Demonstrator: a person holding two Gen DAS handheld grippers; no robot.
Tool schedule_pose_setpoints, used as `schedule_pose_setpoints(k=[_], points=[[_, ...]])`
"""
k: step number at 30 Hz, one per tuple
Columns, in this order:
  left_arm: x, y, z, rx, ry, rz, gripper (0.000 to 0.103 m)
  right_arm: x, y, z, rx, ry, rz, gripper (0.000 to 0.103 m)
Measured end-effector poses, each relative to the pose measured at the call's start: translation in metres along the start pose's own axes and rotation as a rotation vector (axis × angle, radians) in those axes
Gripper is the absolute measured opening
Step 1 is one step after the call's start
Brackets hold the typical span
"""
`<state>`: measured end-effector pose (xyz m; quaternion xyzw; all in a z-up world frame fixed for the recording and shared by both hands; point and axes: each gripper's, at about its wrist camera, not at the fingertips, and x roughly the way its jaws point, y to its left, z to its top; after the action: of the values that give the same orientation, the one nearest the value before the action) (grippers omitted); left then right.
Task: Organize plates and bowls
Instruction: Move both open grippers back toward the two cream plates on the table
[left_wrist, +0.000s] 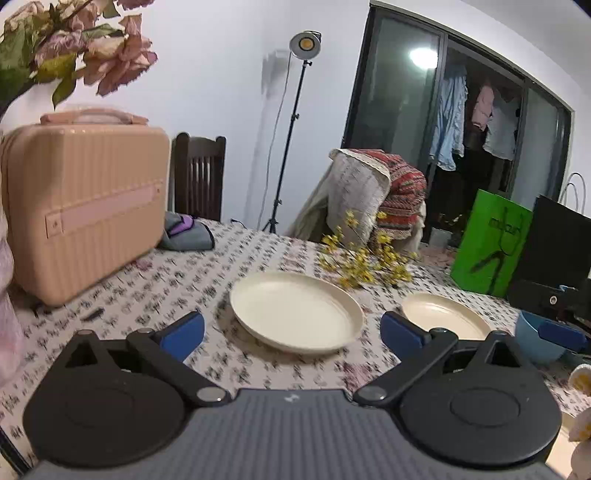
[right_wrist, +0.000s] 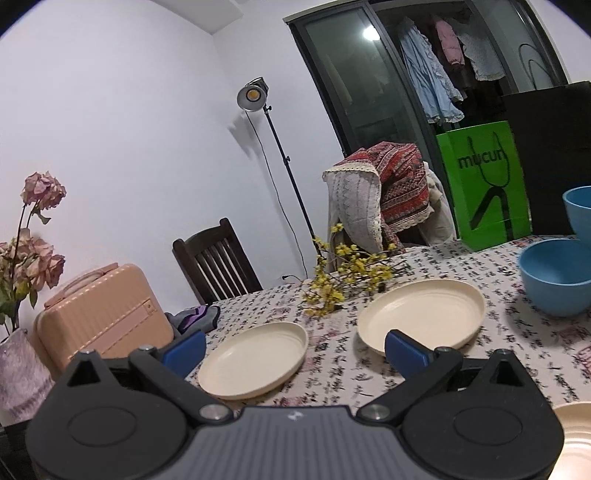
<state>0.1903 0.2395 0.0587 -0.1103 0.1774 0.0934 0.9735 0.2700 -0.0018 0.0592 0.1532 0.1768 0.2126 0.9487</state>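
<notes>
- Two cream plates lie flat on the counter (right_wrist: 369, 384), which carries a patterned cloth. They sit side by side, apart, not touching.
- Left plate (left_wrist: 295, 310): directly ahead of the left gripper (left_wrist: 291, 332), seen between its blue pads. In the right wrist view this same plate (right_wrist: 255, 358) lies ahead and slightly left.
- Right plate (right_wrist: 421, 314): ahead of the right gripper (right_wrist: 295, 349), its near rim partly behind the right blue pad. In the left wrist view it (left_wrist: 443, 314) lies to the right, partly hidden by that gripper's right pad.
- A third cream rim (right_wrist: 576, 439) shows at the lower right edge of the right wrist view; too cropped to say more.
- Two blue bowls at the right side of the counter: nearer bowl (right_wrist: 554, 277) upright on the cloth; a second bowl (right_wrist: 580, 214) just behind it, cut by the frame edge. Cannot tell if they touch.
- Left wrist view shows one blue bowl (left_wrist: 535, 336) at far right with another gripper's blue pad in front of it.
- Left gripper jaws: released, spread wide, grasping nothing.
- Right gripper jaws: released, spread wide, grasping nothing.
- Yellow flower sprigs (right_wrist: 347, 280) lie on the cloth behind the plates.
- Far left of counter: peach case (left_wrist: 85, 206), grey-purple cloth (left_wrist: 188, 232) beside it.
- Green bag (right_wrist: 484, 184) stands at the far edge of the counter.
- Vase of dried pink flowers (right_wrist: 33, 258) at left; dark chair (right_wrist: 218, 258) and lamp stand (right_wrist: 255, 96) behind.
</notes>
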Motion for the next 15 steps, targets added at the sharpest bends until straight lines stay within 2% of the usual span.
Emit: schedule_pose_setpoints(k=[15], points=[[0.047,0.035,0.044,-0.063,0.047,0.016,0.103,0.063,0.035,0.016,0.046,0.031,-0.026,0.103]])
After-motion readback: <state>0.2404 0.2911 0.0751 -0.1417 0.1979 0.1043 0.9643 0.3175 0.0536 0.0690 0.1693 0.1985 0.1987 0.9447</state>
